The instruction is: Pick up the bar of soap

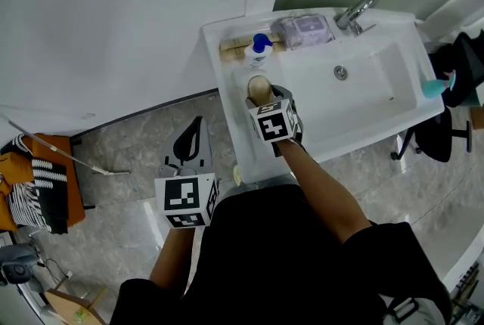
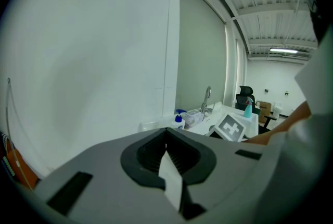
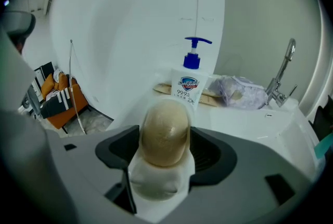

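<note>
Grasp step in progress: the bar of soap (image 1: 259, 86), at centre frame by the left rim of the sink (image 1: 219, 51), is being gripped between the fingers (image 3: 207, 154) of the right gripper (image 3: 165, 145). A steady upward lift is judged to be called for next. The left gripper (image 2: 166, 160) is being held aside at lower left, its fingers closed on nothing.

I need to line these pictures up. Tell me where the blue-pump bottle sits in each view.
Head view: the bottle stands at upper middle, near the wall.
Left gripper view: it shows small, just right of centre.
Right gripper view: it stands large and upright, just above centre.
Shared landmark: the tap, to the bottle's right in all three views.
</note>
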Demonstrator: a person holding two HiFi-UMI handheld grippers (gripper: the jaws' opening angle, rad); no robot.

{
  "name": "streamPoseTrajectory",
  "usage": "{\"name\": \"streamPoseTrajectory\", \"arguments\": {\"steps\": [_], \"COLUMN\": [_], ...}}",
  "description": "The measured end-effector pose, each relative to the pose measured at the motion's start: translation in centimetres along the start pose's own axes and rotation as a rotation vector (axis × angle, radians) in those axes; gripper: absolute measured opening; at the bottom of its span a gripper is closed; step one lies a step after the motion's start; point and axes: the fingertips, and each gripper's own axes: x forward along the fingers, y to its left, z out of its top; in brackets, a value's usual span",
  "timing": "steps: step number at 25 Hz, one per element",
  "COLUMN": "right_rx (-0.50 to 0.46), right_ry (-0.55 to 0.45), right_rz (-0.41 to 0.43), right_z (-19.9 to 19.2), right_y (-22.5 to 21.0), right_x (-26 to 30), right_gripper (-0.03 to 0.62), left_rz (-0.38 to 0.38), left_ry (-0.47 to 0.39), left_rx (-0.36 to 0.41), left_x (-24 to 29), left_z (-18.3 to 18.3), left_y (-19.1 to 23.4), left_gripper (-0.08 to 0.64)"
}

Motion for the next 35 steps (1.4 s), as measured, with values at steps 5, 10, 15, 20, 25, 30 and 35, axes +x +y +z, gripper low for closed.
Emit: {"name": "streamPoseTrajectory", "arguments": {"steps": [5,10,15,20,25,30,35], "right_rx": [0.022,0.050,0.068,0.089,0.101,0.094,0.149], "right_ry": [0.012,0.003,0.017,0.029,0.031,0.001,-0.103], "right_rz": [-0.017,-0.005,-0.020,-0.005,-0.001,-0.002,0.032], "right_z": [0.0,0.3,-0.2,-0.5,-0.4,-0.3,1.5], "right_y": [0.2,0.6,0.2,0.1,0.1,-0.2,-0.6], "right_x": [0.0,0.0,0.0,0.2,0.5,0.6,-1.2], "right_gripper": [0.319,0.318,0.282,0.270,0.264,0.261,0.261], "left_rz": [0.000,-0.002,-0.004,-0.004,-0.011,-0.012,-0.002], "left_ry": [0.003,0.002,0.001,0.007,0.003,0.000,0.003], "left_rx": [0.000,0.000,0.000,0.002,0.005,0.004,-0.002], "left_x": [-0.3,-0.2,-0.2,-0.3,-0.2,-0.3,-0.7], "left_z": [-0.2,-0.2,-0.2,-0.5,-0.3,-0.2,-0.4], "left_y": [0.1,0.2,0.2,0.3,0.1,0.2,0.8], "left_gripper": [0.009,0.009,0.009,0.009,0.009,0.009,0.009]}}
